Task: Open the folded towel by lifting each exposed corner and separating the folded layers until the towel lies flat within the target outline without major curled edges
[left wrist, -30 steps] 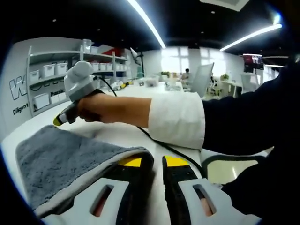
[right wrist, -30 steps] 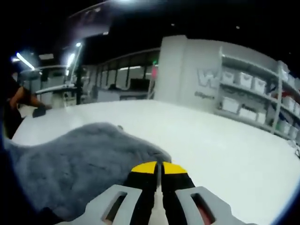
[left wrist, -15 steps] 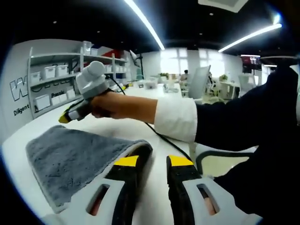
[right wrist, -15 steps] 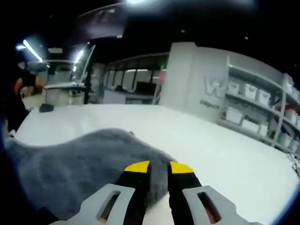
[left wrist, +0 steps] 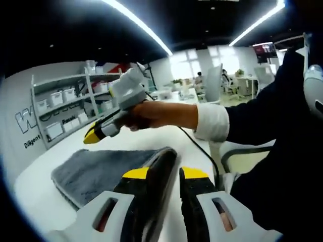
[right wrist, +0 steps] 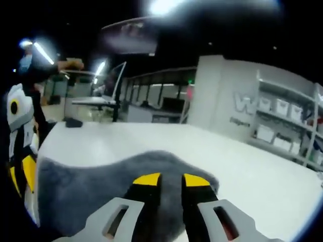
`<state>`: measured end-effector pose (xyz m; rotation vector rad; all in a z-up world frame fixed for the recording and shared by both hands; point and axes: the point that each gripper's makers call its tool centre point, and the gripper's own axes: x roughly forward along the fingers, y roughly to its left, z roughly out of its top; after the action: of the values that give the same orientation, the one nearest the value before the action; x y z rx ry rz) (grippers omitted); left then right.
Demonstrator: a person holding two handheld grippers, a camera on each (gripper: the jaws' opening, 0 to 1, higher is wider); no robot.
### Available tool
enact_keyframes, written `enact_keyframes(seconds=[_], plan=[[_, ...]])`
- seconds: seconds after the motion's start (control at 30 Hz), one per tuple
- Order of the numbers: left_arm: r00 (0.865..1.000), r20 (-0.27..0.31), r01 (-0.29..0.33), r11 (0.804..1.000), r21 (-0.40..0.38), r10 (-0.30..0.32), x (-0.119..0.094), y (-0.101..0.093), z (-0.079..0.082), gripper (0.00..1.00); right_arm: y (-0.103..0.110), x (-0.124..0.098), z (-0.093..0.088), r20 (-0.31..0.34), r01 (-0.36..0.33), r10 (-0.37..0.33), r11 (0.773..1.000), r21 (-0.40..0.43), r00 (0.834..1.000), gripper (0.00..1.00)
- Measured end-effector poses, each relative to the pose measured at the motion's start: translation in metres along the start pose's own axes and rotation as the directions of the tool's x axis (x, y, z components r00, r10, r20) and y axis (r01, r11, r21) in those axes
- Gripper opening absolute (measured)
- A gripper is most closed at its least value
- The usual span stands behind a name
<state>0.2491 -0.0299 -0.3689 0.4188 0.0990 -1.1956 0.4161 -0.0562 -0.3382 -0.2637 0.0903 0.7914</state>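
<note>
Above the towel (left wrist: pixel 101 169), a hand (left wrist: pixel 146 113) holds the right gripper (left wrist: pixel 92 137) level.

Towel (left wrist: pixel 106 169) grey — table (right wrist: pixel 151 138) white — claw (right wrist: pixel 171 180) tips yellow, black below.

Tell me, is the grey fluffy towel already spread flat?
No. The grey fluffy towel is partly folded; one edge rises between the left tool jaws.
</note>
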Motion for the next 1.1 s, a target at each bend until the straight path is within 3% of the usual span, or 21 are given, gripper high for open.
enact_keyframes(seconds=[0.17,0.3,0.57,0.83,1.1], plan=[[1.000,-0.004,-0.021,1.000,0.011,0.021,-0.009,0.010,-0.007,0.23,0.014,-0.015,0.006,0.034,0.004,-0.003,0.999,-0.039,0.999,0.24],[0.998,-0.044,-0.040,0.999,0.031,0.042,-0.019,0.021,-0.016,0.24,0.022,-0.027,0.012,0.061,0.022,-0.018,0.998,-0.063,0.998,0.29],[0.995,-0.071,-0.068,0.998,0.004,0.069,-0.042,0.041,-0.027,0.24,0.047,-0.040,0.024,0.105,-0.022,0.031,0.996,-0.083,0.994,0.30],[0.993,-0.078,-0.088,0.996,-0.019,0.086,-0.047,0.051,-0.036,0.24,0.085,-0.053,0.034,0.112,-0.080,0.102,0.980,-0.179,0.989,0.31],[0.991,-0.066,-0.115,0.993,-0.037,0.112,-0.049,0.058,-0.039,0.21,0.116,-0.057,0.027,0.084,-0.147,0.173,0.955,-0.258,0.981,0.34]])
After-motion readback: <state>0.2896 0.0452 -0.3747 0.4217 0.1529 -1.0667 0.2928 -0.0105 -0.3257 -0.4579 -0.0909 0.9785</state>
